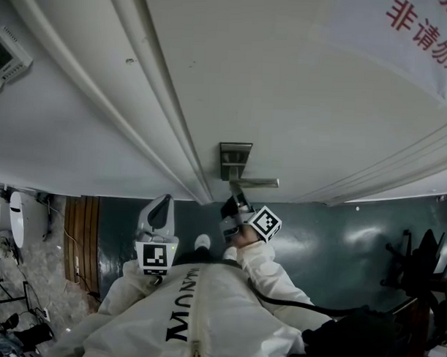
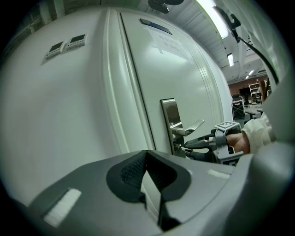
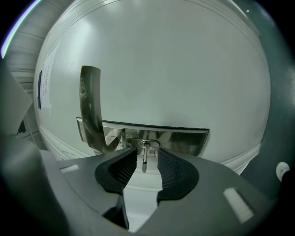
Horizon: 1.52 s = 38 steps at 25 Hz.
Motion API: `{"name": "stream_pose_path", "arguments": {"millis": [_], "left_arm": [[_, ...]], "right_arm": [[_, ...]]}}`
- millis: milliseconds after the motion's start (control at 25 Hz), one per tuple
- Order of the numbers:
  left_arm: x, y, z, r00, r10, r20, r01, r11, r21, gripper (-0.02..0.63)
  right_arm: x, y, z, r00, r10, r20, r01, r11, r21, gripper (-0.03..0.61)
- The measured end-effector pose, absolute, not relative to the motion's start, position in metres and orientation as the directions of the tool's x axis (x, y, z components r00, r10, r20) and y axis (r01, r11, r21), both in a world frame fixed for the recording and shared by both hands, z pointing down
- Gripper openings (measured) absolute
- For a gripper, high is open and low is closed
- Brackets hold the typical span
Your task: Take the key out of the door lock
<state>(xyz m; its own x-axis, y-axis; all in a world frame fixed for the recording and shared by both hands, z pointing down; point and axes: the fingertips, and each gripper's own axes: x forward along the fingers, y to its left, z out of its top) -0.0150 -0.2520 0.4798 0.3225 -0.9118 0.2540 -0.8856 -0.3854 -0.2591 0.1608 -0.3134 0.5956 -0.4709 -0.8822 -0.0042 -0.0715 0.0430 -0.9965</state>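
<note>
From the head view, we see our right gripper (image 1: 236, 202) at the one lock plate (image 1: 234, 158) and our left gripper (image 1: 158, 217) back from the door (image 1: 285, 81). In the left gripper view, our jaws are closed together and empty. In the right gripper view, our jaws stand apart around the single key (image 3: 144, 156) in the lock, neither pad pressing it.

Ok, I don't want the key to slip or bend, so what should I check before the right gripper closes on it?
1. Key sits between the jaws of the right gripper: ok.
2. Jaws pressing the key: not ok, gaps on both sides.
3. Handle clear of the jaws: ok, off to one side.
4. Left gripper out of the way: ok, back from the door, shut, empty.
5. Key turned to its pull-out position: cannot tell.
</note>
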Motion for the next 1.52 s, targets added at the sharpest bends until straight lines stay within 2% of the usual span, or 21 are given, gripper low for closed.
{"name": "stream_pose_path", "arguments": {"millis": [480,640,1520], "left_arm": [[-0.0204,-0.2542,0.482,0.305,-0.917,0.256,-0.892,-0.37,-0.262,0.0],[-0.0199,-0.2553,0.4806,0.305,-0.918,0.253,-0.89,-0.369,-0.268,0.0],[-0.0205,-0.2475,0.4837,0.311,-0.916,0.255,-0.889,-0.375,-0.264,0.0]], "right_arm": [[0.1574,-0.3231,0.5948,-0.475,-0.88,-0.018,-0.035,0.039,-0.999,0.077],[0.1575,-0.3246,0.5932,-0.474,-0.88,-0.026,-0.039,0.051,-0.998,0.031],[0.1586,-0.3231,0.5938,-0.471,-0.882,-0.005,-0.052,0.034,-0.998,0.023]]}}
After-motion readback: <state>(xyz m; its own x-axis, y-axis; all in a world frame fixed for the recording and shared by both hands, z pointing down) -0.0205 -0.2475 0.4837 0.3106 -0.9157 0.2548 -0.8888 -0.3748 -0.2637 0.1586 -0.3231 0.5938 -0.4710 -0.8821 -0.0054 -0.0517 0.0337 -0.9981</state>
